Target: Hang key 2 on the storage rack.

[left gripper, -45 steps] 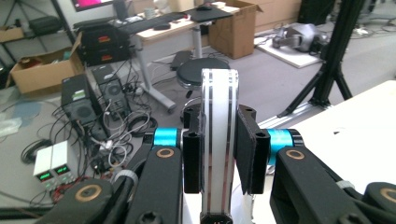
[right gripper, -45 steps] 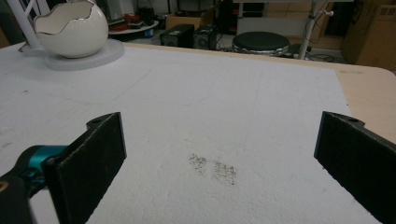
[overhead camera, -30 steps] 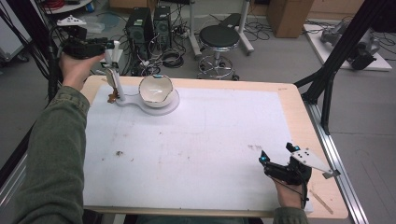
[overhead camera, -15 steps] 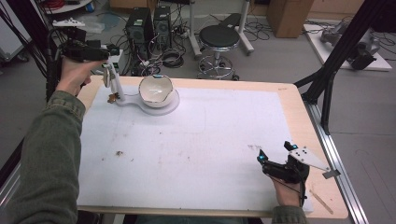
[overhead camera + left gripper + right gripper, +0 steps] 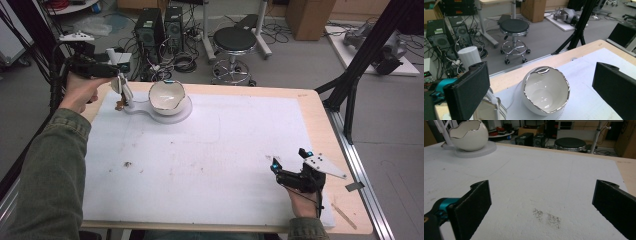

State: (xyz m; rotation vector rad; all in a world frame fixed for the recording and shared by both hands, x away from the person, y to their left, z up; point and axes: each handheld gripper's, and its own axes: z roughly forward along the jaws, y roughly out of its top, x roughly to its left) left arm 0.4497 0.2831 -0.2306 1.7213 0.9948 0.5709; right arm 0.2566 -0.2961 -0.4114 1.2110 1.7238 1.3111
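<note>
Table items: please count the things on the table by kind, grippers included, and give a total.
Egg-shaped white bowl: 1
White base plate: 1
White foam sheet: 1
Grippers: 2, left gripper, right gripper
Total: 5

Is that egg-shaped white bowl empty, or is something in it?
Empty. In the left gripper view the bowl tips toward the camera, showing only its shiny white inside, with nothing lying there.
</note>
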